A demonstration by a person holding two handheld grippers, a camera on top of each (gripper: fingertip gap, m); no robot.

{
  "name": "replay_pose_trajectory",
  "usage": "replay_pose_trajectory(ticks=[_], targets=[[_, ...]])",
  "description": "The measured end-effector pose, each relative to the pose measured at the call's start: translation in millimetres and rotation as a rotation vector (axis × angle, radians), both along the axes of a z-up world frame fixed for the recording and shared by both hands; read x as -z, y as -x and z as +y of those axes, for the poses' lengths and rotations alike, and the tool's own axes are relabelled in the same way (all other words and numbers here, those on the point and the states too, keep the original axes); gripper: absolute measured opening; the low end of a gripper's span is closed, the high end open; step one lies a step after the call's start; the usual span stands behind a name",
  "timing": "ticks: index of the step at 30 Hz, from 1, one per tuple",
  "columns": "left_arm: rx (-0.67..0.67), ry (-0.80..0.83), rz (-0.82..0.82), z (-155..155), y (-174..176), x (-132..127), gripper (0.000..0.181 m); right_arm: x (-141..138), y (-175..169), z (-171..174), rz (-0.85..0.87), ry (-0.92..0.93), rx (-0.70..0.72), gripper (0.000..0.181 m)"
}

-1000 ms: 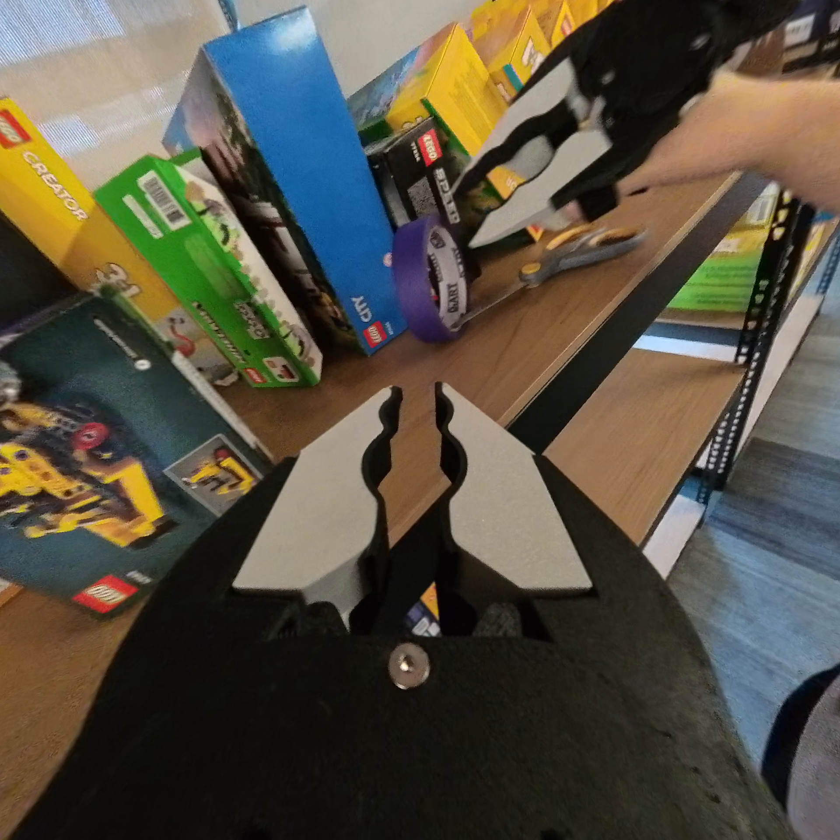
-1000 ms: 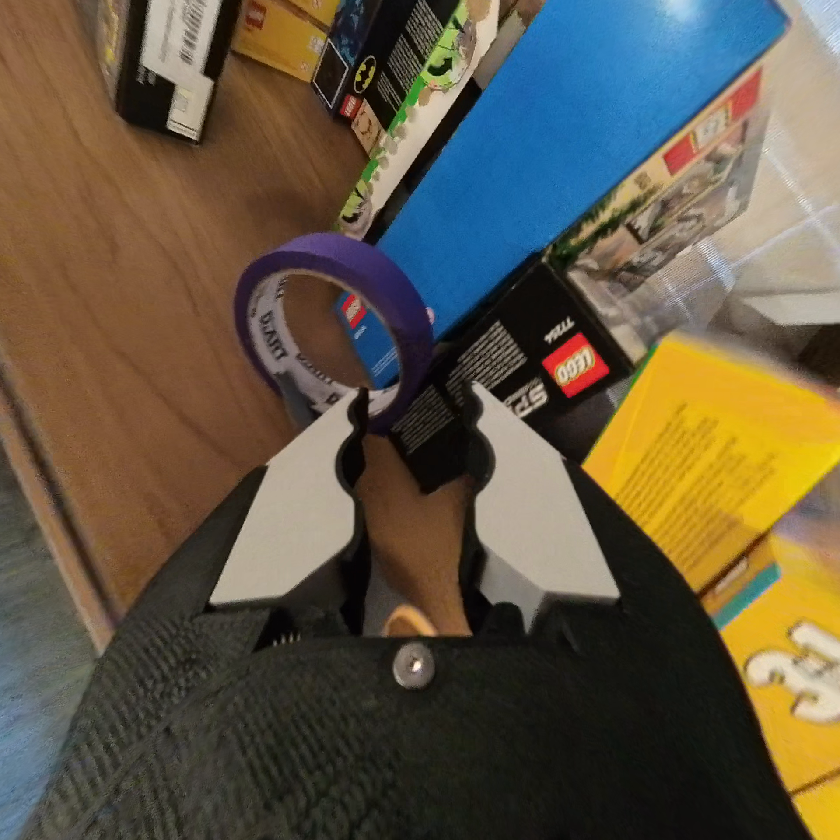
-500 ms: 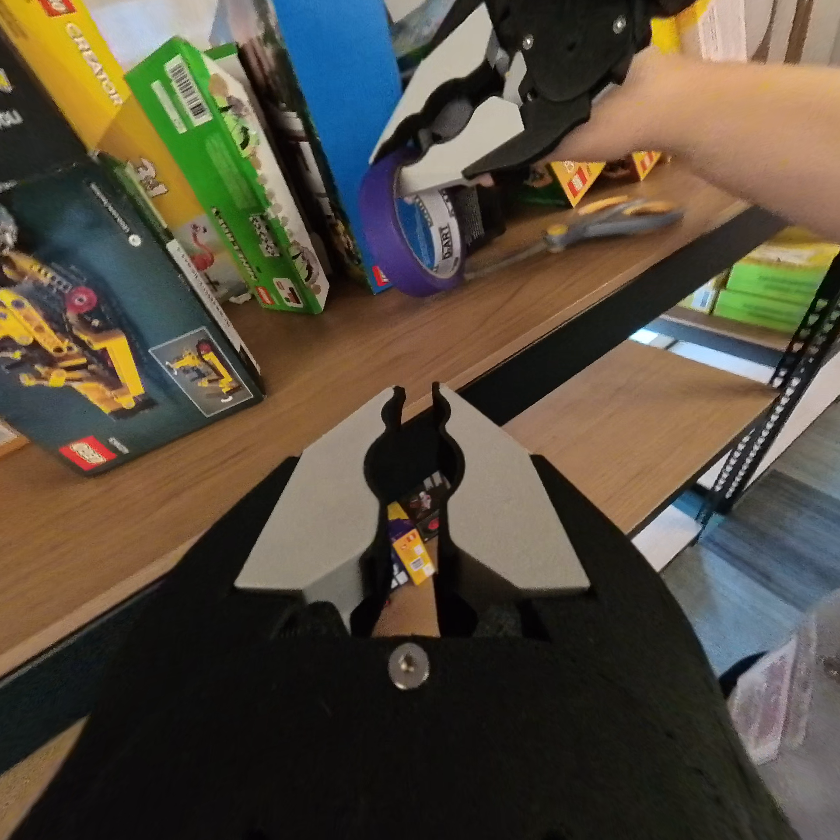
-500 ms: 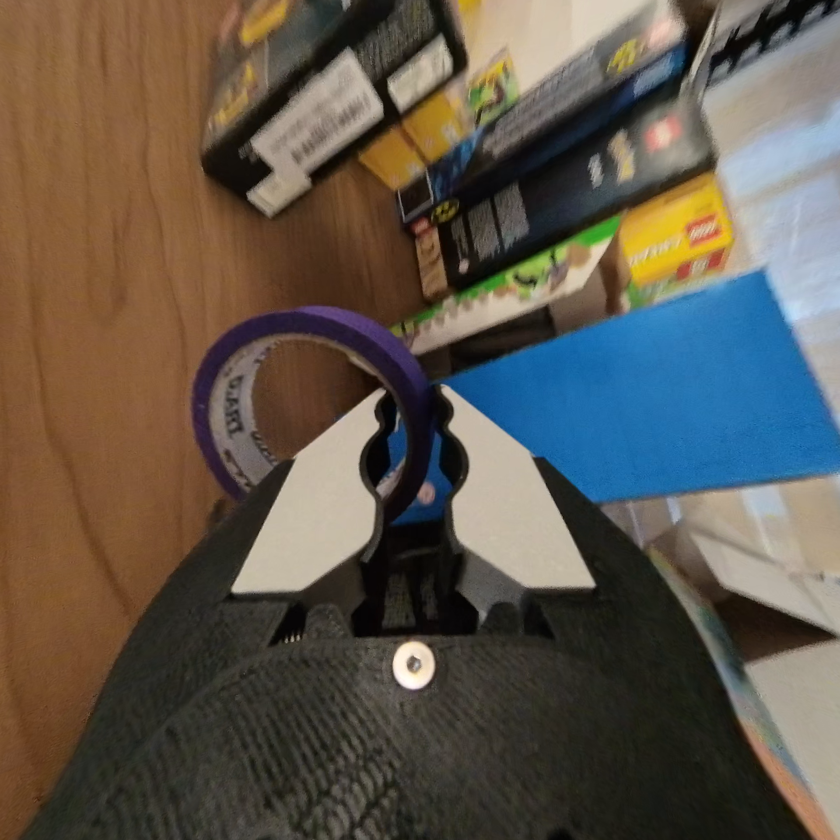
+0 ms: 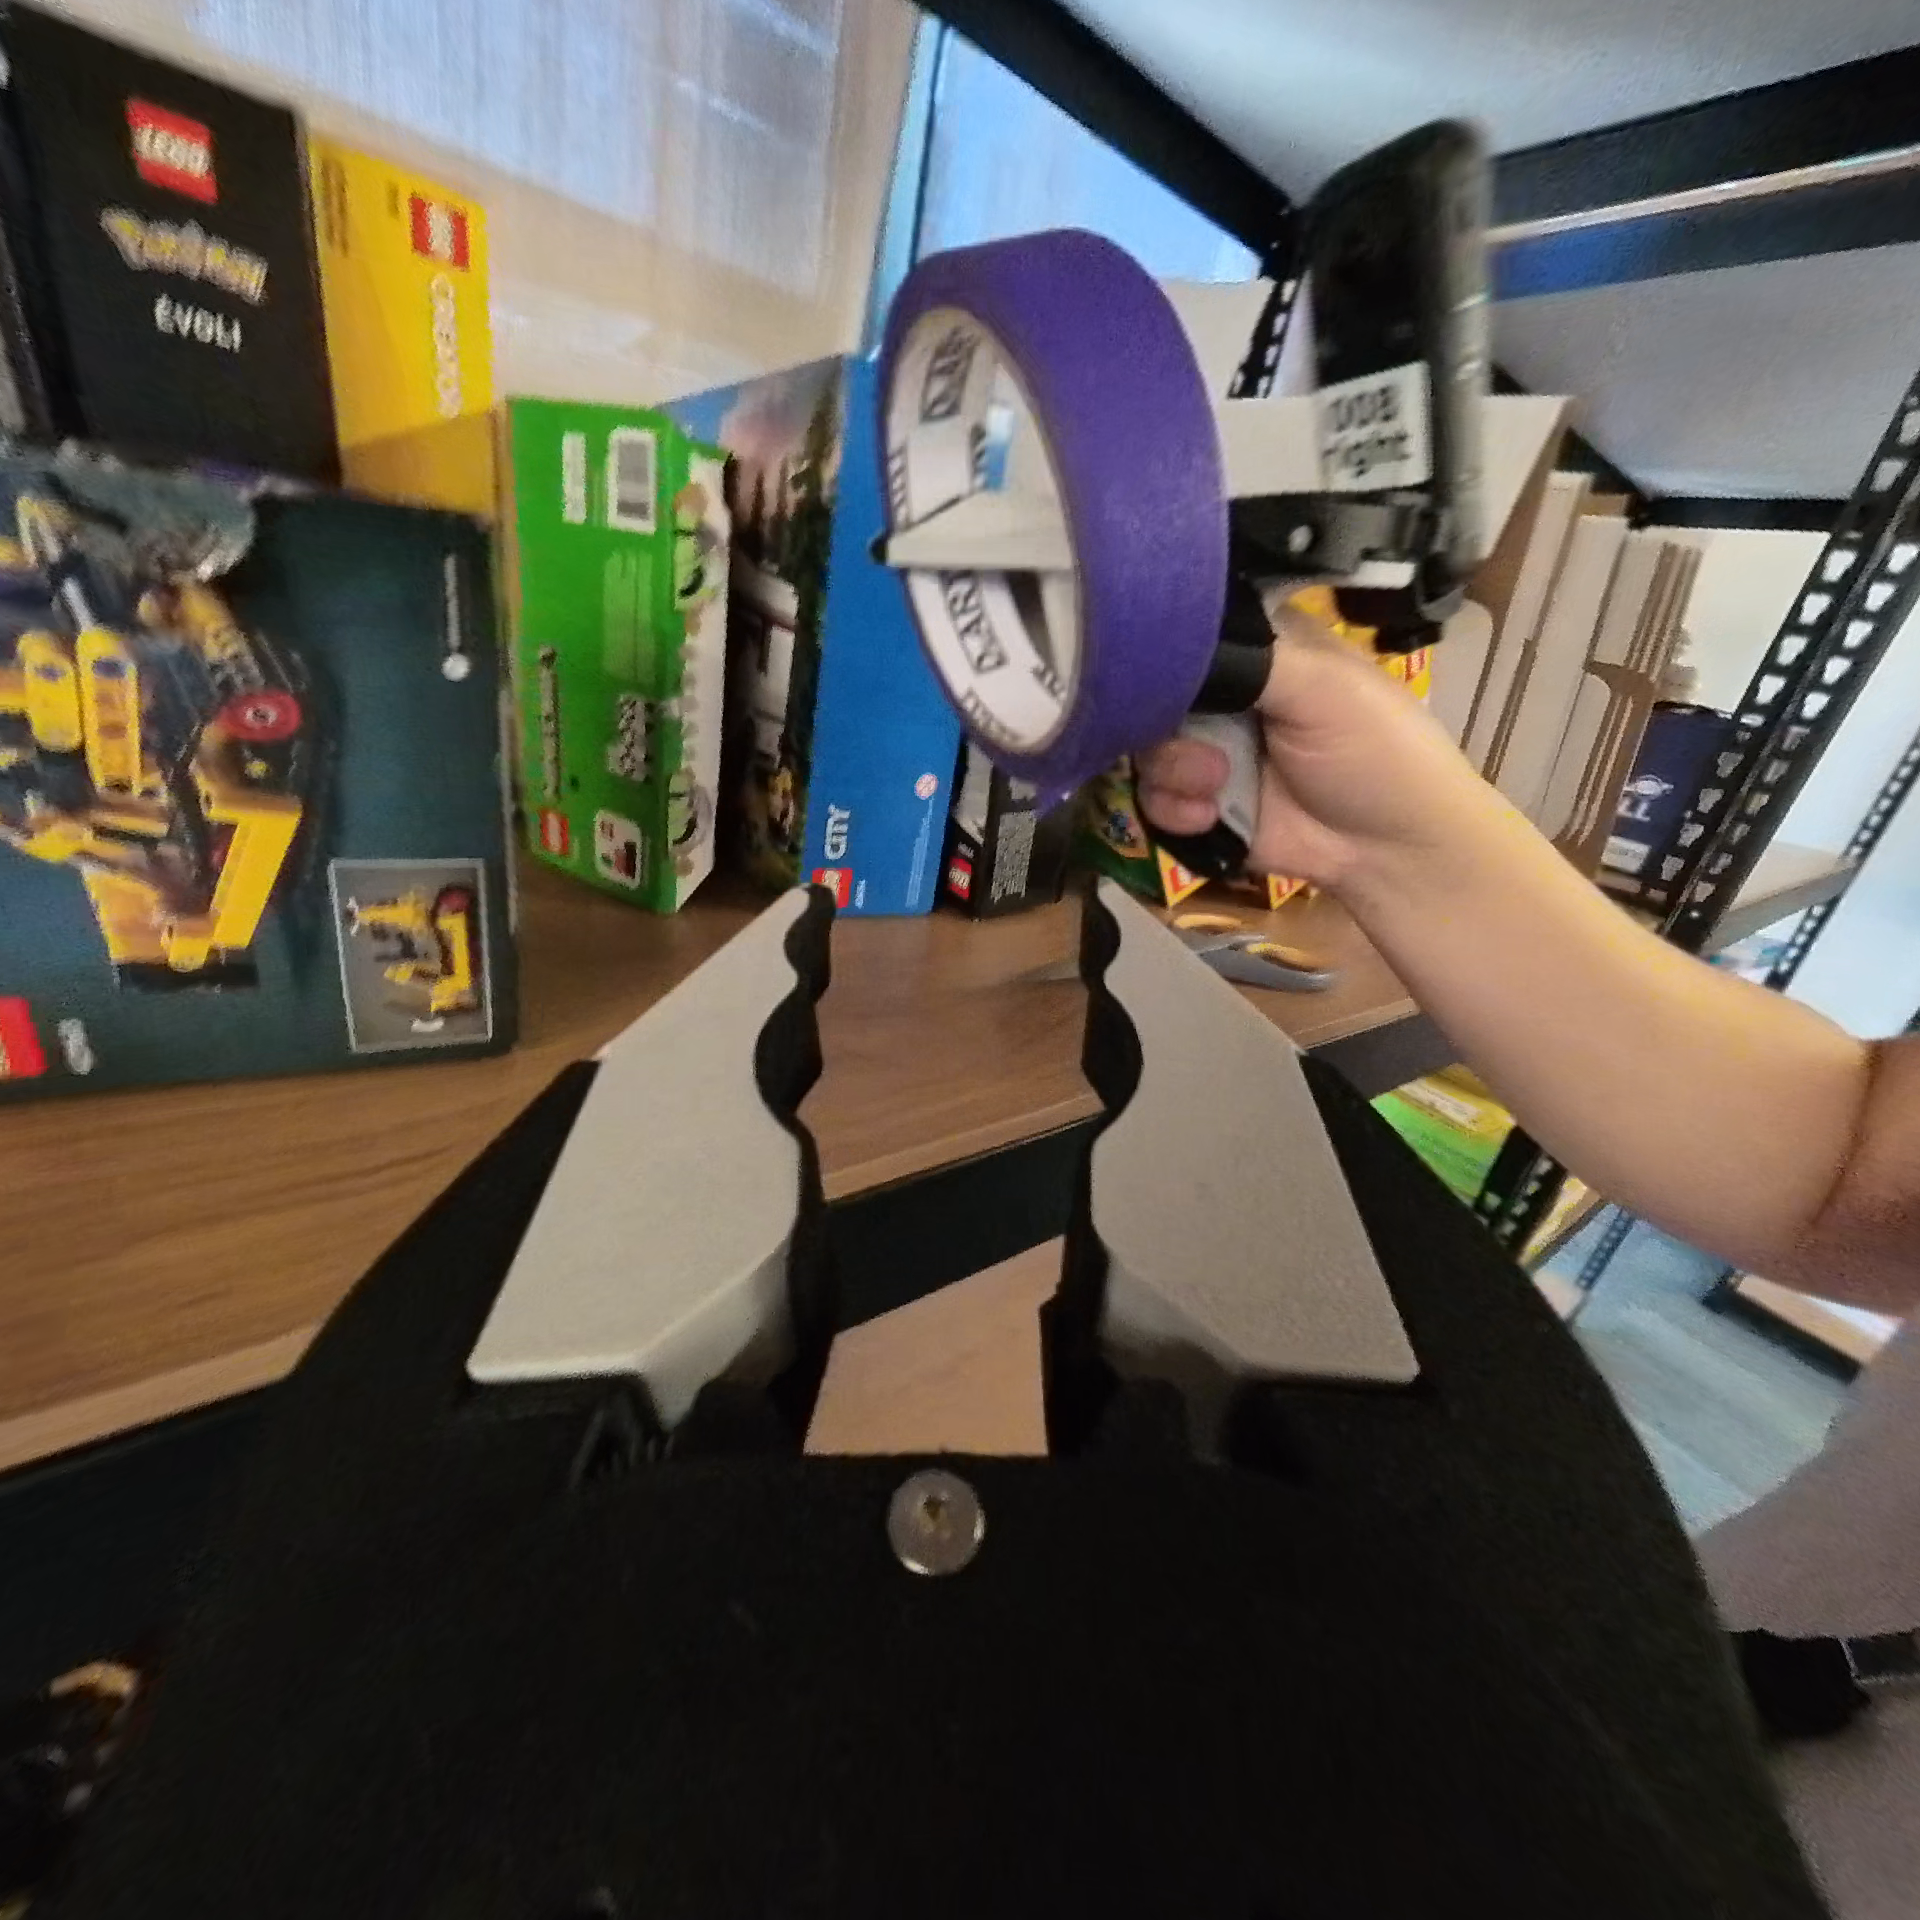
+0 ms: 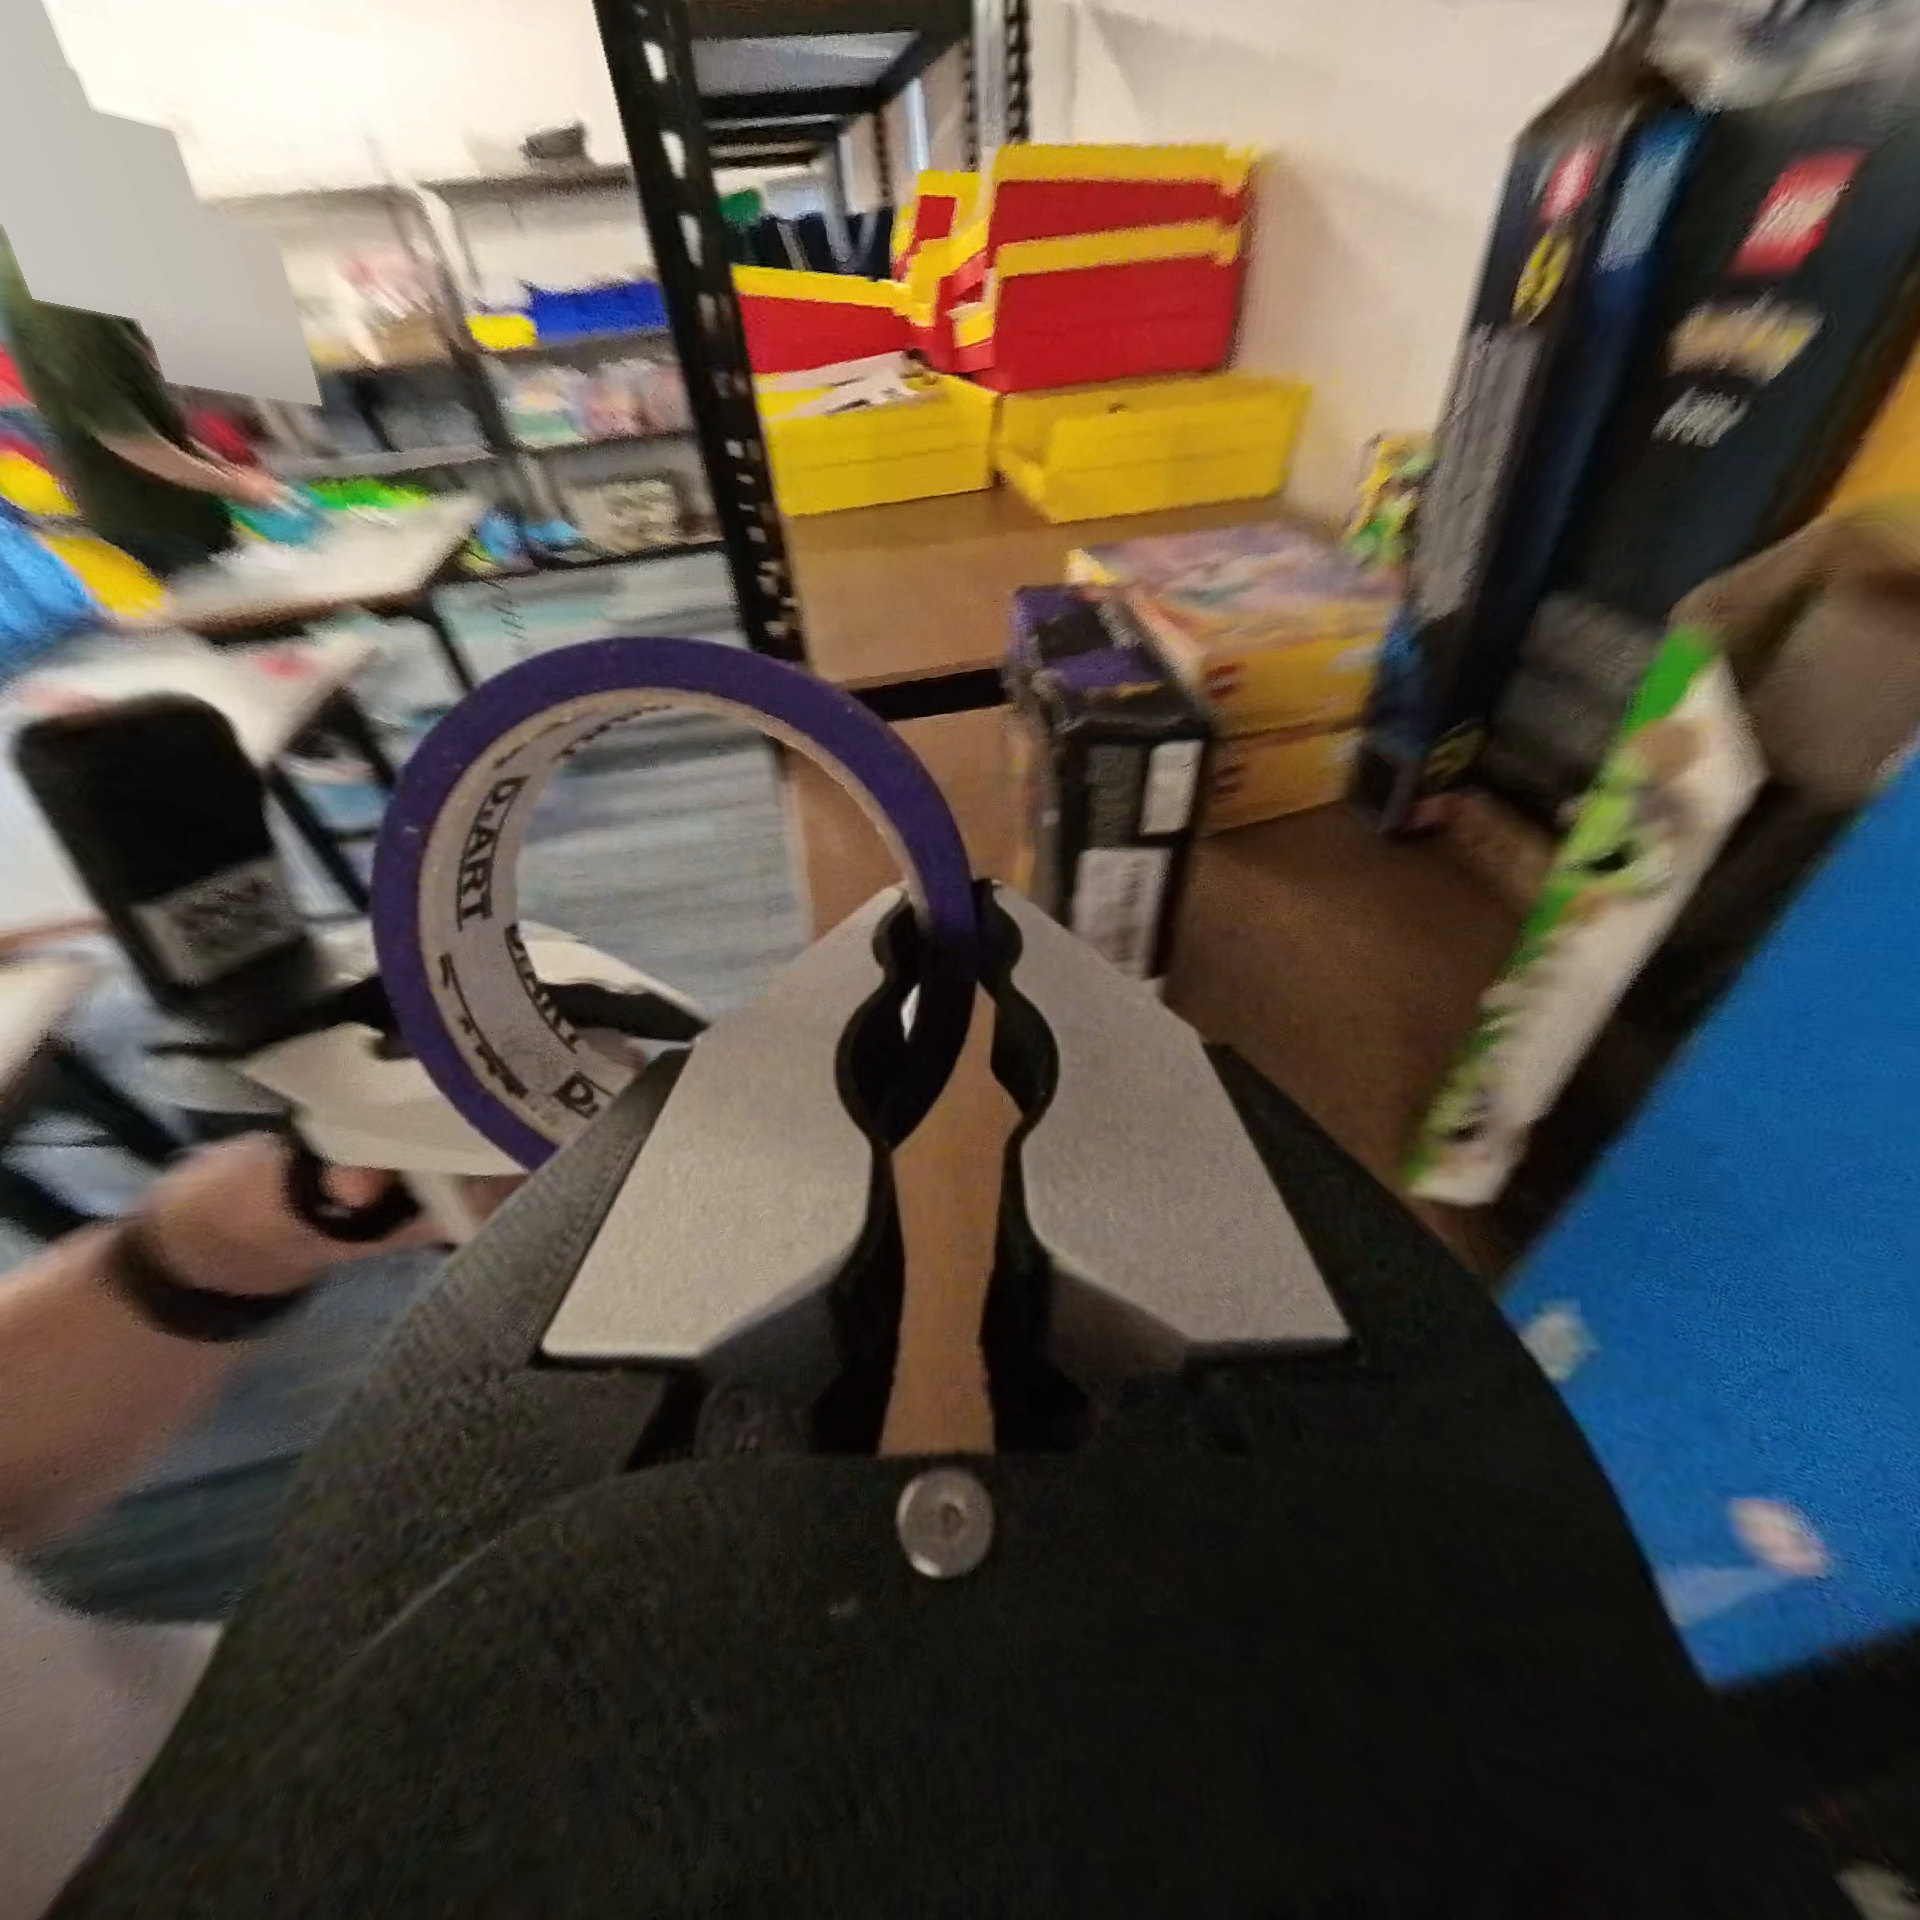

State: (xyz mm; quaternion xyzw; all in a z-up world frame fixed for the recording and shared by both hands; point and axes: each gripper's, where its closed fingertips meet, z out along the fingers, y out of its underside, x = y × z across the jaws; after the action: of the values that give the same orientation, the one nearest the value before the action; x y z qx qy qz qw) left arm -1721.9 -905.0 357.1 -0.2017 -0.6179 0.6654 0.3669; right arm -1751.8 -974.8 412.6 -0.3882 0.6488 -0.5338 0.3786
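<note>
Right gripper (image 6: 945, 914) clamped on the band of a purple tape roll (image 6: 665, 894), one finger inside the ring and one outside, roll held up in the air clear of the shelf (image 5: 935, 1018). In the left wrist view the roll (image 5: 1101, 499) sits at 12 o'clock above the left gripper (image 5: 951, 914), with the right gripper's body at 2 o'clock and a hand (image 5: 1309, 769) on its grip. Left gripper wide open, nothing between its fingers, pointing at the wooden shelf edge, below the roll and not touching it. Standing on the shelf behind the roll: a blue box (image 5: 883, 665), a green box (image 5: 613, 665) at 11 o'clock, a yellow box (image 5: 416, 301) and a black box (image 5: 177, 260) at 10 o'clock, and a dark teal box with a yellow vehicle picture (image 5: 239, 790) at 9 o'clock. Scissors (image 5: 1247, 961) lie flat on the shelf at 2 o'clock, under the forearm. Right wrist view: yellow and red bins (image 6: 1039, 343) far off at 12 o'clock, much blur.
</note>
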Motion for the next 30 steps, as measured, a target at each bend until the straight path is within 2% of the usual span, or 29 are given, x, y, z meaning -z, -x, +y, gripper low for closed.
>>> replay_pose_trajectory(ticks=[3,6,8,12,16,21,27,30], targets=[[0.030,0.105,-0.024,14.4,13.4,-15.8,0.046,18.9,-9.7,19.8,-0.058,-0.254,-0.108,0.008],[0.120,0.193,-0.051,33.9,30.7,-26.6,0.036,39.5,-15.2,29.0,-0.103,-0.457,-0.173,0.008],[0.132,0.216,-0.079,37.0,37.1,-26.8,0.020,53.5,-17.7,32.8,-0.106,-0.543,-0.201,0.008],[0.165,0.231,-0.071,41.7,43.4,-26.4,0.014,65.8,-19.6,43.5,-0.124,-0.648,-0.278,0.008],[0.248,0.181,-0.049,47.8,47.7,-23.9,0.011,72.5,-19.8,52.3,-0.121,-0.701,-0.335,0.007],[0.369,0.153,0.063,59.5,51.1,-37.9,0.007,61.9,-23.8,67.2,-0.192,-0.700,-0.445,0.009],[0.472,0.126,0.180,67.5,44.2,-53.9,0.007,48.5,-19.3,73.1,-0.236,-0.602,-0.492,0.017],[0.510,0.127,0.246,70.3,40.2,-60.1,0.007,42.3,-16.3,71.9,-0.226,-0.473,-0.468,0.027]])
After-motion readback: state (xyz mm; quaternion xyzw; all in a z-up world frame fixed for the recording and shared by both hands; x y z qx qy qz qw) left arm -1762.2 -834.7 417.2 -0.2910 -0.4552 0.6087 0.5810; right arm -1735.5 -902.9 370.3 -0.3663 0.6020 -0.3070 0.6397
